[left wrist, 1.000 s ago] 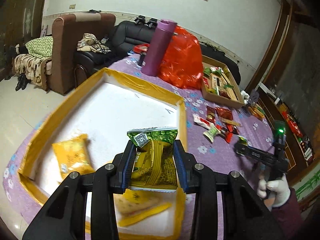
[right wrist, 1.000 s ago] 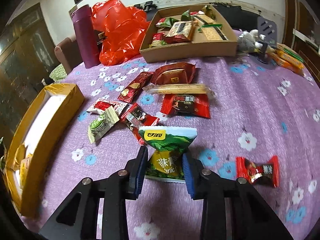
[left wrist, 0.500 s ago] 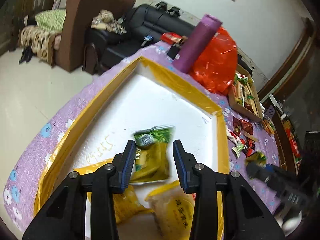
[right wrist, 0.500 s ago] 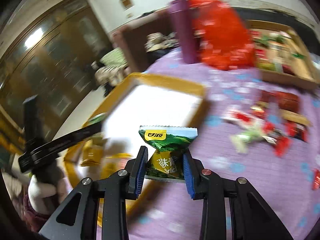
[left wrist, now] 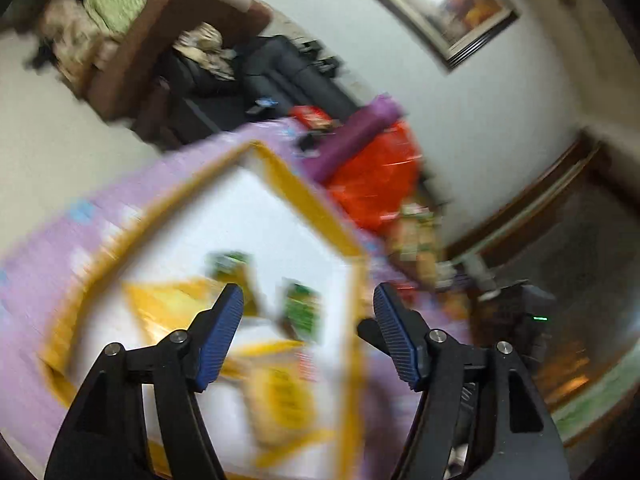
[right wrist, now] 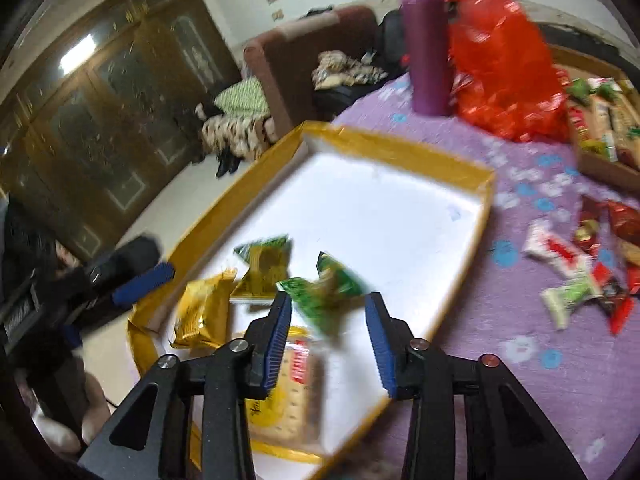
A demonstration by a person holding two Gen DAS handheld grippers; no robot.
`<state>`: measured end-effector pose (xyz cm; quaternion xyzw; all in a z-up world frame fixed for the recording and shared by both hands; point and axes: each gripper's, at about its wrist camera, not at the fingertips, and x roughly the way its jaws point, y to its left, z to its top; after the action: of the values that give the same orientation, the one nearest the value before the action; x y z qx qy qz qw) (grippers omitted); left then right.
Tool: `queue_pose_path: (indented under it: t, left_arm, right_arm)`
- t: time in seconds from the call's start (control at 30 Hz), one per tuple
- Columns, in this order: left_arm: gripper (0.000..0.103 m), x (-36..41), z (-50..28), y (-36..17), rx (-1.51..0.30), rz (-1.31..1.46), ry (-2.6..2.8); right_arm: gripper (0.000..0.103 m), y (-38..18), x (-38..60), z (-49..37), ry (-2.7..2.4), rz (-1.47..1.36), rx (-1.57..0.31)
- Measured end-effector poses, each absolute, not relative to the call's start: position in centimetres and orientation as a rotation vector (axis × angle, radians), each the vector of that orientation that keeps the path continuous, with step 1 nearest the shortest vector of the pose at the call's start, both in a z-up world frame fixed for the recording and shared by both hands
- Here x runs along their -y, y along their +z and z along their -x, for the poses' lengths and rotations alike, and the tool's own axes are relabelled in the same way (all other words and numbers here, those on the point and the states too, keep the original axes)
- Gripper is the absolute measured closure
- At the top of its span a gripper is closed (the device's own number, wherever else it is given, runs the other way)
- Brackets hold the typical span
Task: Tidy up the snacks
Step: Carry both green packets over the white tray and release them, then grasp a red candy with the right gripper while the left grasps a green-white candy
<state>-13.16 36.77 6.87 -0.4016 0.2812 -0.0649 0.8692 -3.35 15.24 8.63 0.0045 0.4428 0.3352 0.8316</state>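
The yellow-rimmed box [right wrist: 384, 142] with a white floor lies on the purple flowered cloth. My right gripper [right wrist: 329, 320] hangs over its near end, its jaws opening. A green snack packet [right wrist: 328, 292], blurred, sits loose between the pads and neither pad presses it. A green-and-yellow packet [right wrist: 264, 264] lies on the box floor beside a yellow packet [right wrist: 204, 312] and a cracker packet [right wrist: 288, 392]. My left gripper [left wrist: 308, 308] is opening wide above the same box [left wrist: 304, 200], with nothing between its pads. One of its blue pads [right wrist: 144, 280] shows at the box's left rim.
A purple bottle [right wrist: 426, 40] and a red plastic bag [right wrist: 504, 60] stand behind the box. To the right is a cardboard tray [right wrist: 600, 164] of snacks. Several loose wrapped snacks [right wrist: 572, 264] lie on the cloth. A brown armchair [right wrist: 304, 52] stands past the table edge.
My left gripper let go of the green-and-yellow packet in the box and opened. My right gripper carried its green packet from the cloth over the box and opened; the packet is coming free.
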Motion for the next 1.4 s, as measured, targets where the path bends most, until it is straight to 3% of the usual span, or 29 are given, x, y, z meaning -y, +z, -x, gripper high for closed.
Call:
queue_pose_path:
  t: [0.13, 0.37, 0.73, 0.83, 0.97, 1.1, 1.17, 1.33, 1.4]
  left_arm:
    - [0.035, -34.3, 14.5, 7.4, -0.533, 0.912, -0.252]
    - [0.035, -29.1, 13.8, 8.1, -0.620, 0.784, -0.277]
    - [0.035, -27.5, 13.8, 7.0, -0.692, 0.733, -0.253]
    - [0.035, -27.7, 13.8, 6.8, -0.695, 0.733, -0.248]
    - [0.035, -27.5, 13.4, 6.6, -0.706, 0.724, -0.252]
    - [0.035, -26.8, 12.9, 6.4, -0.725, 0.709, -0.263]
    - [0.035, -26.2, 12.8, 6.4, -0.736, 0.692, -0.271]
    - [0.035, -24.9, 13.0, 7.2, -0.742, 0.611, -0.262]
    - [0.035, -24.2, 12.7, 7.4, -0.757, 0.579, -0.269]
  right_arm:
    - [0.054, 10.2, -8.4, 1.7, 0.577, -0.065, -0.892]
    - [0.051, 8.0, 2.3, -3.6, 0.313, -0.166, -0.942]
    - [0.055, 3.1, 0.4, -9.1, 0.260, -0.109, -1.021]
    - [0.068, 2.3, -0.4, -8.9, 0.257, -0.061, -1.042]
    - [0.075, 2.6, -1.0, -6.8, 0.379, -0.050, -1.122]
    - [0.071, 3.3, -1.0, -5.0, 0.399, -0.024, -1.063]
    - [0.061, 2.9, -1.4, -4.7, 0.396, 0.013, -1.054]
    - [0.060, 2.1, -2.5, -3.7, 0.381, 0.077, -1.018]
    - [0.073, 2.0, -2.6, -3.3, 0.368, 0.102, -1.000]
